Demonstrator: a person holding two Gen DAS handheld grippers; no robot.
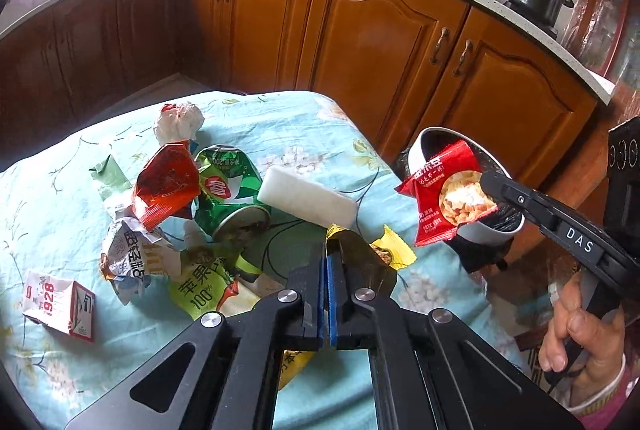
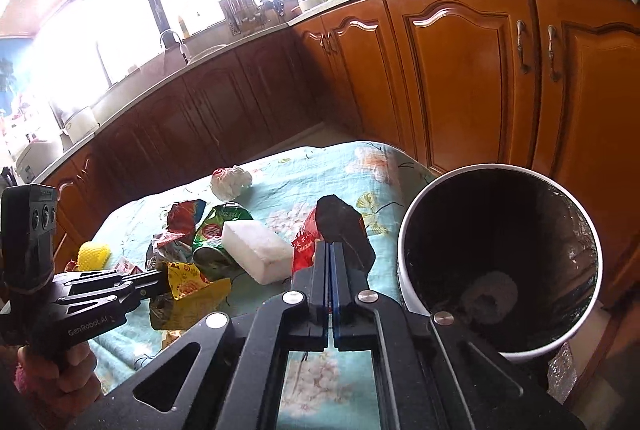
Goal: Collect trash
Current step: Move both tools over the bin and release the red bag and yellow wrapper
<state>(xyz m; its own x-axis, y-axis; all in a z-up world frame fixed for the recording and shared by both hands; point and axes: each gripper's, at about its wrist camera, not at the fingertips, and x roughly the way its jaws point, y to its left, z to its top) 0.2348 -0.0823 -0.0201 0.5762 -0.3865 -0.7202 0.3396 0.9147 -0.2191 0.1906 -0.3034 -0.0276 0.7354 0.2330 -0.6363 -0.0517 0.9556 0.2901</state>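
My left gripper (image 1: pixel 329 250) is shut on a yellow snack wrapper (image 1: pixel 394 250) just above the table; it also shows in the right wrist view (image 2: pixel 166 280) with the wrapper (image 2: pixel 188 280). My right gripper (image 2: pixel 330 242) is shut on a red snack packet (image 2: pixel 303 248) and holds it beside the white trash bin (image 2: pixel 416 270). In the left wrist view the right gripper (image 1: pixel 490 185) holds the red packet (image 1: pixel 444 197) in front of the bin's mouth (image 1: pixel 492 234). Loose trash lies on the cloth: a crushed green can (image 1: pixel 232 189), a red wrapper (image 1: pixel 164 181), a white foam block (image 1: pixel 306 199).
A crumpled tissue (image 1: pixel 178 121), a small 1928 carton (image 1: pixel 60 304), a crumpled white wrapper (image 1: pixel 132 258) and a green juice pouch (image 1: pixel 204 288) lie on the floral tablecloth (image 1: pixel 52 197). Wooden cabinets (image 1: pixel 360 33) stand behind. A yellow object (image 2: pixel 93 256) lies at the table's left.
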